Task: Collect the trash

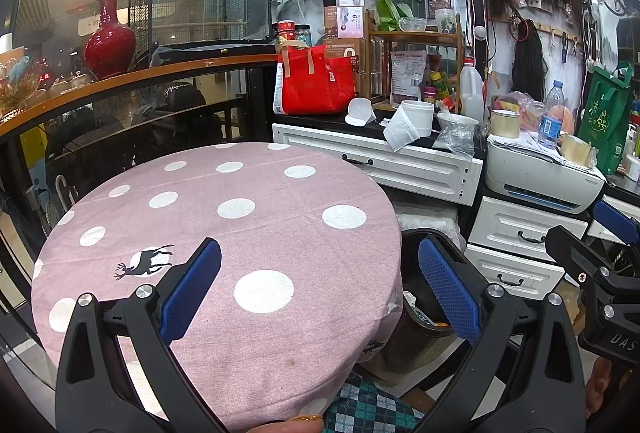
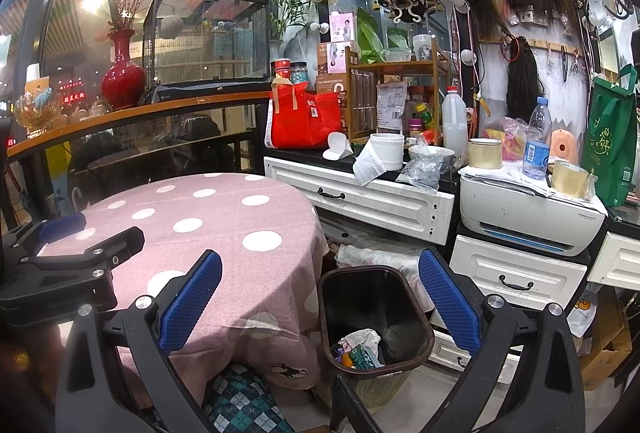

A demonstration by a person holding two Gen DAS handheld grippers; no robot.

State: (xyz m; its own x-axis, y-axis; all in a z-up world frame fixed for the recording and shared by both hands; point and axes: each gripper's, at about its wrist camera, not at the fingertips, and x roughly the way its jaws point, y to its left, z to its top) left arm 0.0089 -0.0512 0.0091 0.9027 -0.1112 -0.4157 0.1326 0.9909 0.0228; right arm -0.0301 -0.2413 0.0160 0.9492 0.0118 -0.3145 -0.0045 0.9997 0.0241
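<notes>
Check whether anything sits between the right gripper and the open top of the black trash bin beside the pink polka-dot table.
Nothing visible does. The right gripper is open and empty, and the black plastic trash bin stands just ahead and below it with no lid. Wrappers already lie at its bottom. The pink polka-dot tablecloth's hanging edge is to the bin's left, not over its mouth.

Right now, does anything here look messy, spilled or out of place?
The pink table is bare. The mess is on the white counter: a toilet paper roll with its loose tail hanging over the edge, and crumpled clear plastic beside it. The bin stands upright, trash inside.
</notes>
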